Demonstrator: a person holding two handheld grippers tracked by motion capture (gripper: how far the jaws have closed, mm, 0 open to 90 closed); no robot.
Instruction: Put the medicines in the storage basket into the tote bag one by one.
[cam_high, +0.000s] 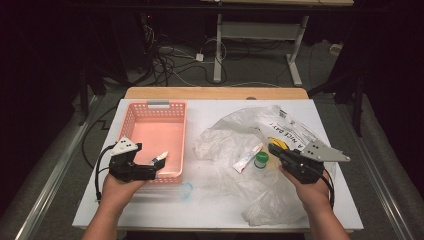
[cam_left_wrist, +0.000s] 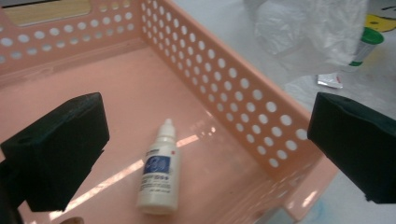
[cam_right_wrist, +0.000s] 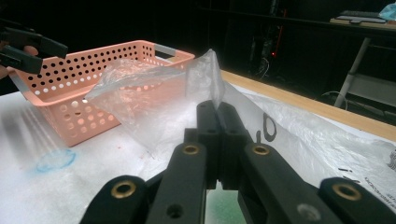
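A pink perforated basket (cam_high: 131, 120) stands on the left half of the white table. A small white dropper bottle (cam_left_wrist: 159, 172) with a blue label lies on the basket's floor (cam_left_wrist: 93, 84), near its front right corner. My left gripper (cam_high: 157, 168) hovers over that corner, and in the left gripper view its jaws (cam_left_wrist: 205, 126) stand wide open above the bottle. A crumpled clear plastic bag (cam_high: 235, 135) is spread right of the basket. My right gripper (cam_right_wrist: 217, 109) is shut on a raised fold of the bag (cam_right_wrist: 205, 74), at the bag's right side (cam_high: 273, 148).
A white tube (cam_high: 247, 159) and a small green-capped bottle (cam_high: 260, 160) lie on the bag just left of the right gripper, with something yellow (cam_high: 278, 143) beside its jaws. A blue smear (cam_high: 186, 190) marks the table in front of the basket.
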